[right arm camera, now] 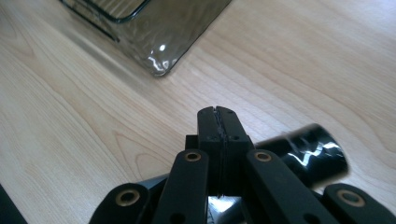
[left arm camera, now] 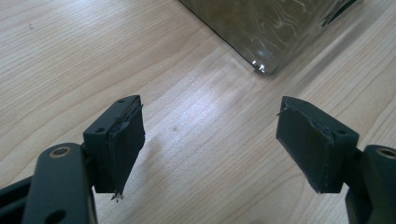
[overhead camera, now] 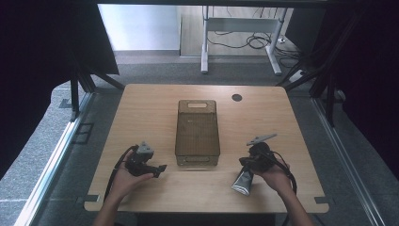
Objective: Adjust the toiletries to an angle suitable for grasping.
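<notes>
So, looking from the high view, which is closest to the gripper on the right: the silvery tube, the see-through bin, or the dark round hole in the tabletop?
From the right gripper:
1. Silvery tube, held in its shut jaws, hanging towards the table's near edge.
2. See-through bin, to its left, mid-table.
3. Dark round hole, far side of the table.

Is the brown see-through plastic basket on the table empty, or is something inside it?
Empty: in the high view, the brown see-through plastic basket shows just its bare patterned floor.
</notes>
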A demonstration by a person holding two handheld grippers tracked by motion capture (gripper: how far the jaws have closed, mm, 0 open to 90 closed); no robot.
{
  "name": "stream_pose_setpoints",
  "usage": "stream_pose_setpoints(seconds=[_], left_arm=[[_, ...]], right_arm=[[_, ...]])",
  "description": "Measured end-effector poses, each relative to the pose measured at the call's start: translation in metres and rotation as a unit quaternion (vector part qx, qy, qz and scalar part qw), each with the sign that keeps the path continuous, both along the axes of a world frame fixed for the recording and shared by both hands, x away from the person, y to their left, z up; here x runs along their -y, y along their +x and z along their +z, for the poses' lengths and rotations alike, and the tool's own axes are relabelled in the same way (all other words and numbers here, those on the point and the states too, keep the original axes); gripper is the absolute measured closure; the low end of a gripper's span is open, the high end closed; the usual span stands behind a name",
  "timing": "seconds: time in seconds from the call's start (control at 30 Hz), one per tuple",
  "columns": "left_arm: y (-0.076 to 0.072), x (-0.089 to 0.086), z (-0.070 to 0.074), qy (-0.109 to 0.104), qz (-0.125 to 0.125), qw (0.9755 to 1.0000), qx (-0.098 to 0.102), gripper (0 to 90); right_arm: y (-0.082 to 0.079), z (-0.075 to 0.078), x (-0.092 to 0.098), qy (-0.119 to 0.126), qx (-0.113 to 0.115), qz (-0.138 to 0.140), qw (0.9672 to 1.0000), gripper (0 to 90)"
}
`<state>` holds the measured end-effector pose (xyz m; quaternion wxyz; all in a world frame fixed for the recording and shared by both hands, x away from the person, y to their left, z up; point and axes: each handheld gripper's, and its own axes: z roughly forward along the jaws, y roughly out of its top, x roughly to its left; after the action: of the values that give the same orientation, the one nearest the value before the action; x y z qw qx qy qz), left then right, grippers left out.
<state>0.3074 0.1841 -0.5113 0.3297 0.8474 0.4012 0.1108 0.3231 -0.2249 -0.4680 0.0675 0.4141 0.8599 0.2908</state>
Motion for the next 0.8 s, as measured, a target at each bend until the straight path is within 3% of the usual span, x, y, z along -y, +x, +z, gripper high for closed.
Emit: stream_pose_setpoints(seconds=[0.23,0.5,0.8], left_arm=[[0.0,0.002,-0.001,0.002,-0.004,1.0,-0.002,23.9],[0.0,0.004,-0.003,0.005,-0.006,1.0,-0.005,23.9],[-0.001,0.005,-0.002,0.001,-0.01,0.9999,-0.007,23.9]], right_arm=[[0.001,-0.003,-0.018,-0.03,-0.019,0.025,0.999,89.4],[0.002,-0.02,-0.041,-0.072,-0.047,0.061,0.9944,89.5],[0.0,-0.024,-0.049,-0.091,-0.059,0.066,0.9919,89.4]])
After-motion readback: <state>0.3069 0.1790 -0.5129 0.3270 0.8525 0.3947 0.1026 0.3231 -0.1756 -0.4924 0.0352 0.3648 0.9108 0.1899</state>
